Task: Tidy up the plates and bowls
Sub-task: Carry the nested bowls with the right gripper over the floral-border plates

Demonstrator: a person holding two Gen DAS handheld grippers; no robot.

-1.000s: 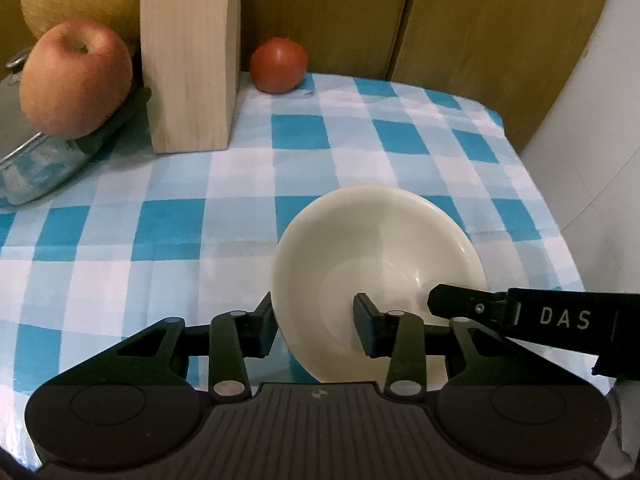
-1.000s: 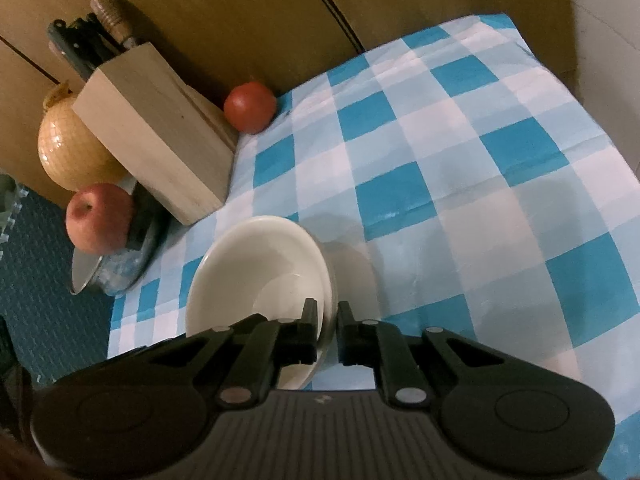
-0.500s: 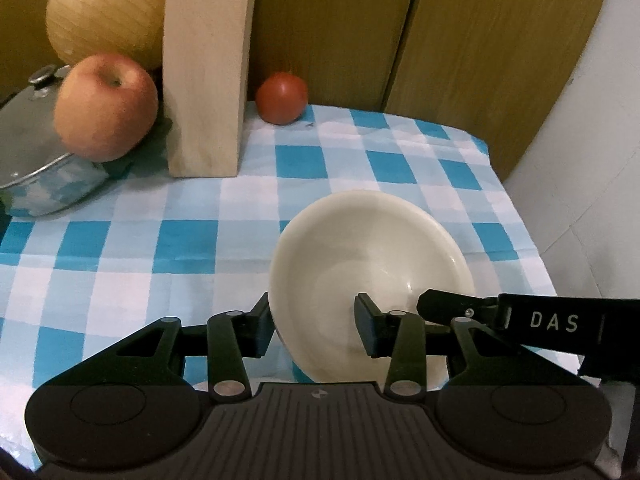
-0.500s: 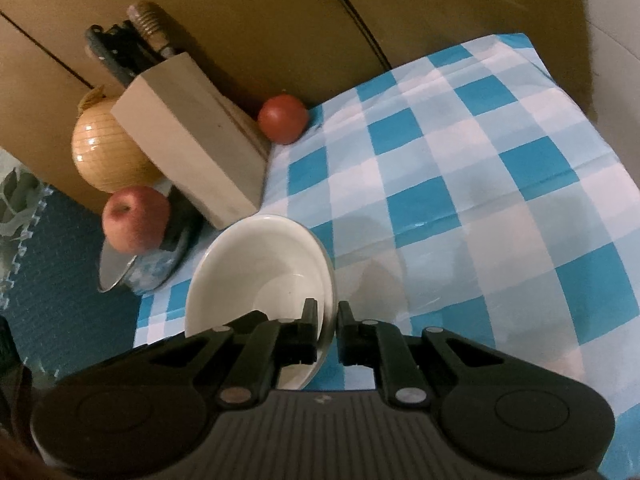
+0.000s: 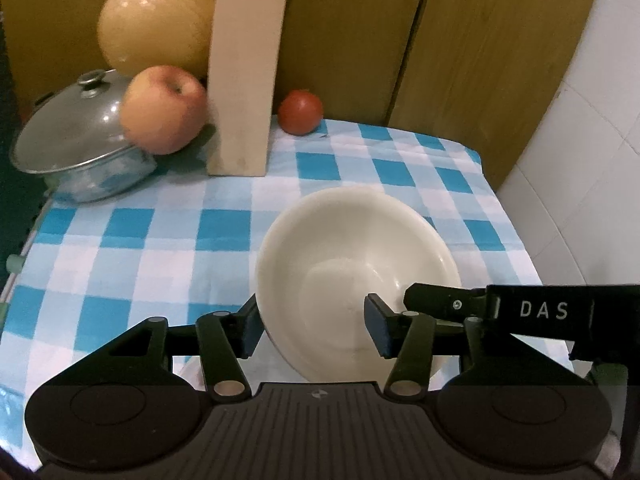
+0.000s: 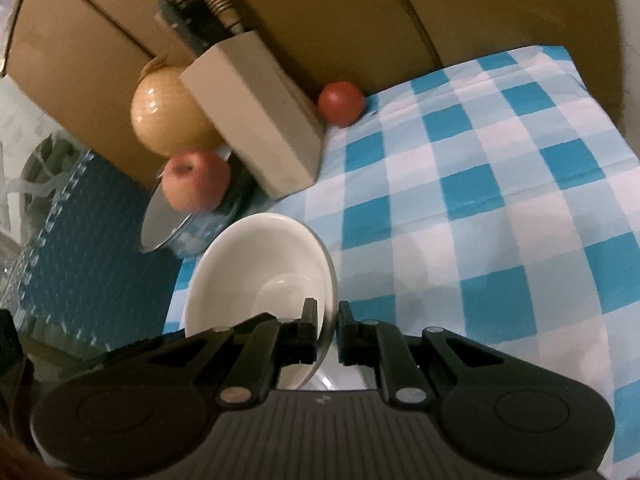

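Checked tablecloth (image 5: pixel 160 240) | right gripper (image 6: pixel 328 334) clamped on cream bowl (image 5: pixel 356 264) rim, apparently lifted | left gripper (image 5: pixel 312 326) apart, straddling rim | placement still pending, no plates visible

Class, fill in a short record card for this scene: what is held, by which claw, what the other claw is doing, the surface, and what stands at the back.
held: bowl
holder: right claw, shut on the bowl's rim
left claw: open, straddling the bowl's near rim
surface: checked cloth
back row: pot, apple, melon, knife block, tomato
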